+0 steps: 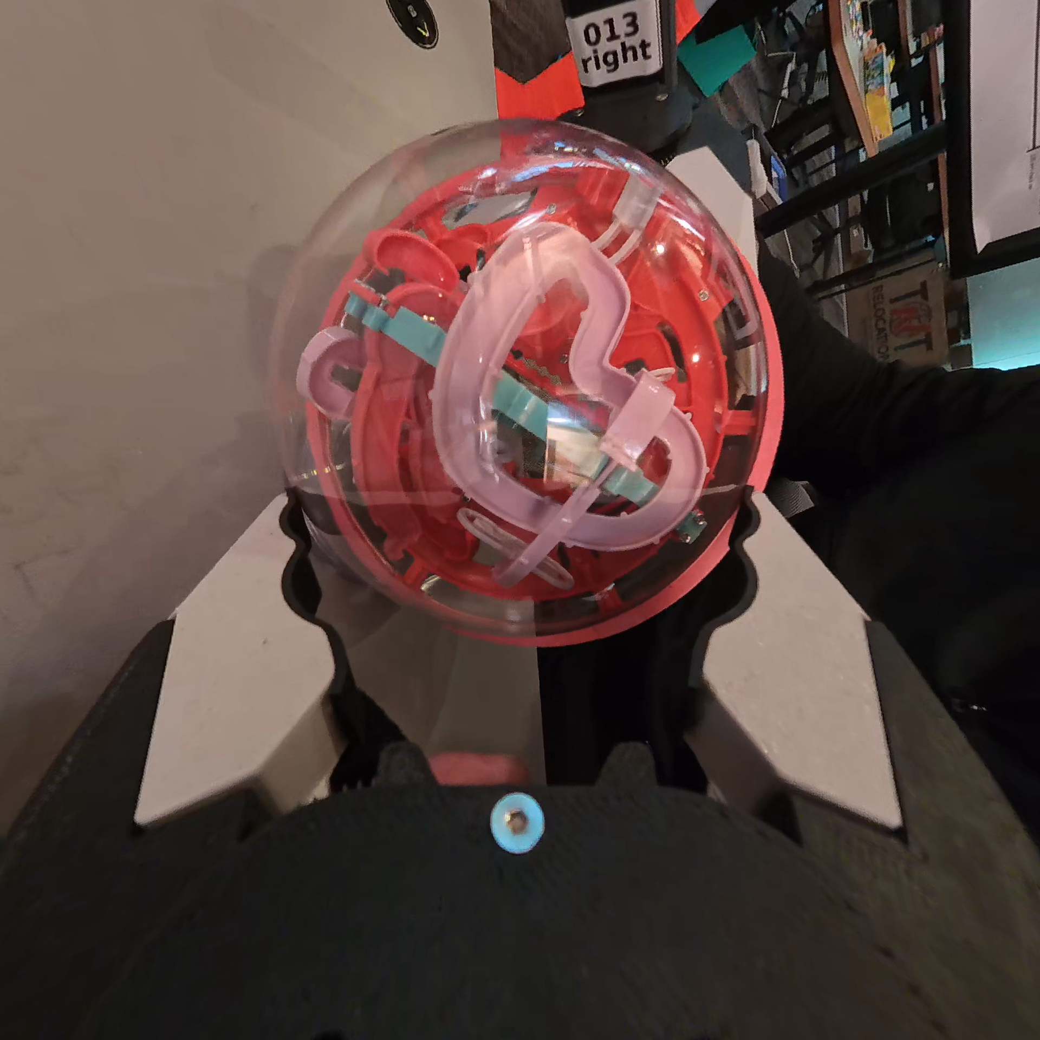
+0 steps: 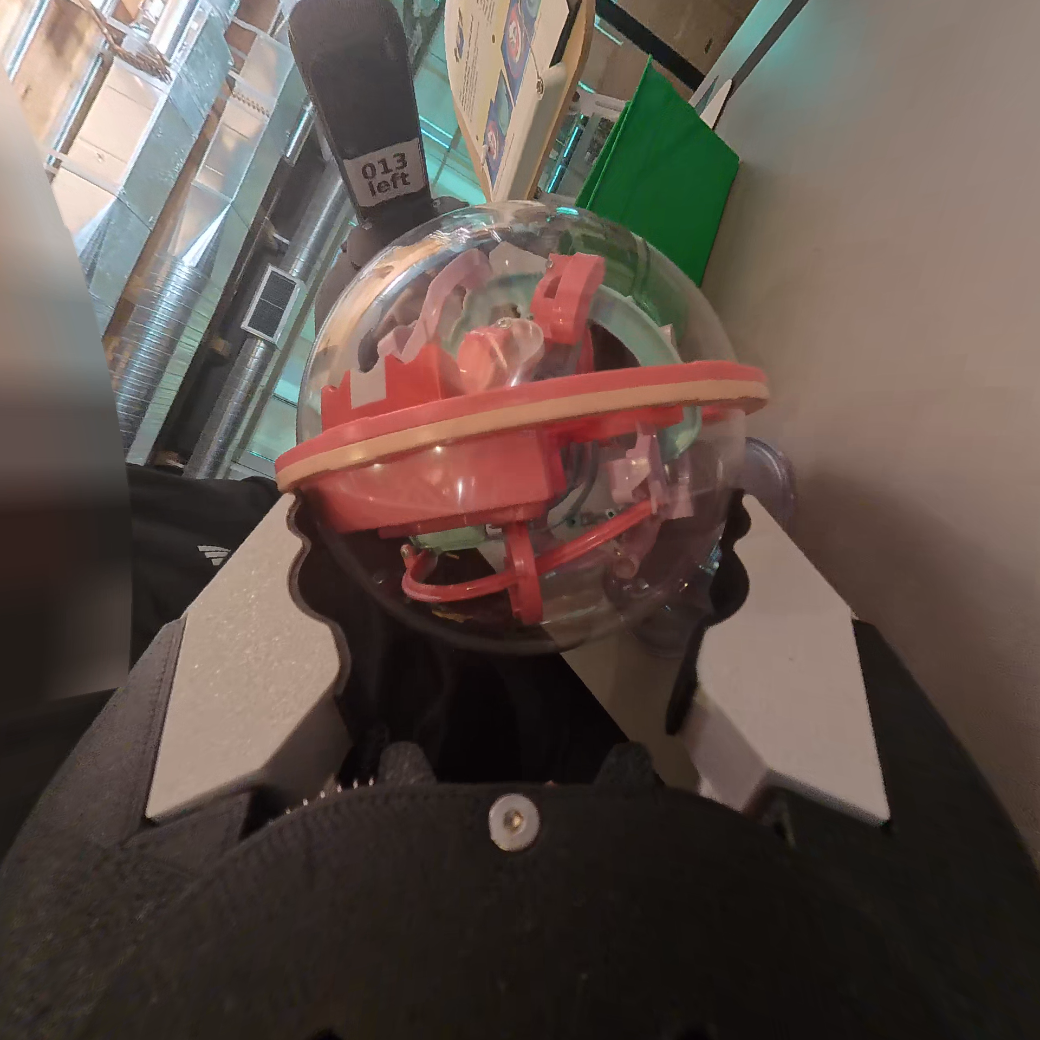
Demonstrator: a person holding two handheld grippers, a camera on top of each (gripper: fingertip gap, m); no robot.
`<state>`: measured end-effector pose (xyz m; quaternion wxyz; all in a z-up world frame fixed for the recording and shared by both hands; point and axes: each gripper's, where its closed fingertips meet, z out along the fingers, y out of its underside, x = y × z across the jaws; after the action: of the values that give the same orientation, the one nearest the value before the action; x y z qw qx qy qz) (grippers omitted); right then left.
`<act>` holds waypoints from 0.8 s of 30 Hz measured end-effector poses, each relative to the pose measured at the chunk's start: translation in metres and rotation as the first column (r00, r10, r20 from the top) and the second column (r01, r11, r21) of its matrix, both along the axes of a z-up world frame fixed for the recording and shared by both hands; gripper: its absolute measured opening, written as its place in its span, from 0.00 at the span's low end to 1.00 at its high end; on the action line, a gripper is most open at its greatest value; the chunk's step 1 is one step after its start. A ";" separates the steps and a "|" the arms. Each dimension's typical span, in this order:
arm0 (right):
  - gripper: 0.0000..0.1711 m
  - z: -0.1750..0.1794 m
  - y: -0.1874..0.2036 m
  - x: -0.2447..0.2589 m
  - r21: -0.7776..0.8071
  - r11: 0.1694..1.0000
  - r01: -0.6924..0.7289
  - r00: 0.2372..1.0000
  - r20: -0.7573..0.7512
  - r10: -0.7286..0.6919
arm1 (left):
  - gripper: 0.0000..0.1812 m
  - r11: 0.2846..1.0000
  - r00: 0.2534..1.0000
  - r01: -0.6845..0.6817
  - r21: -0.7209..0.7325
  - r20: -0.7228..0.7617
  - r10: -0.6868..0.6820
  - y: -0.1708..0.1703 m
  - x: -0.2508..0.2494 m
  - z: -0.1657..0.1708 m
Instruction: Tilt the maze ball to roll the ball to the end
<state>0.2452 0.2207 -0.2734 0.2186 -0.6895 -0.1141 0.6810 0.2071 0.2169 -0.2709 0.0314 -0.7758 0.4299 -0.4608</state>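
Two grippers hold the maze ball [image 1: 523, 382] between them, up in the air and away from any table: the left gripper [image 1: 520, 557] cradles it from one side, and the right gripper [image 2: 515, 563] from the opposite side. The jaws of each one are clenched on the ball's clear shell, with the wavy black pads [image 1: 301, 563] pressed against the curve. I judge the ball to be light and hollow, with a hard, smooth shell that is stiff but slippery, so it could turn or slide out if the squeeze becomes weak during a tilt. The best place to hold seems to be low on the round sides, near the red equator ring [image 2: 523, 427], as it is held now. Inside the shell there are red tracks, a pale lilac looping channel [image 1: 540, 394], and teal strips [image 1: 405, 332]. In the right wrist view the ring lies almost level, a little slanted. The small rolling ball inside I cannot find with certainty.
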 end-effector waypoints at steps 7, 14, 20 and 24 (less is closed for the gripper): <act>0.82 -0.002 -0.002 -0.001 -0.031 1.000 0.001 1.000 -0.025 -0.002 | 0.79 1.000 1.000 0.010 -0.021 -0.001 -0.010 0.002 0.001 0.001; 0.82 -0.003 -0.004 -0.003 -0.058 0.998 0.007 0.998 -0.059 -0.011 | 0.80 0.999 1.000 0.022 -0.044 -0.008 -0.023 0.003 0.003 0.001; 0.82 -0.004 -0.004 -0.004 -0.095 0.995 0.036 0.994 -0.103 -0.045 | 0.81 0.997 1.000 0.020 -0.069 0.000 -0.020 0.006 0.005 0.002; 0.82 -0.005 -0.006 -0.005 -0.101 0.994 0.049 0.991 -0.123 -0.062 | 0.82 0.996 0.999 0.034 -0.077 -0.002 -0.034 0.007 0.007 0.002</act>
<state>0.2399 0.2148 -0.2783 0.2101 -0.6581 -0.0474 0.7215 0.2143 0.2237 -0.2687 -0.0072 -0.7697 0.4249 -0.4763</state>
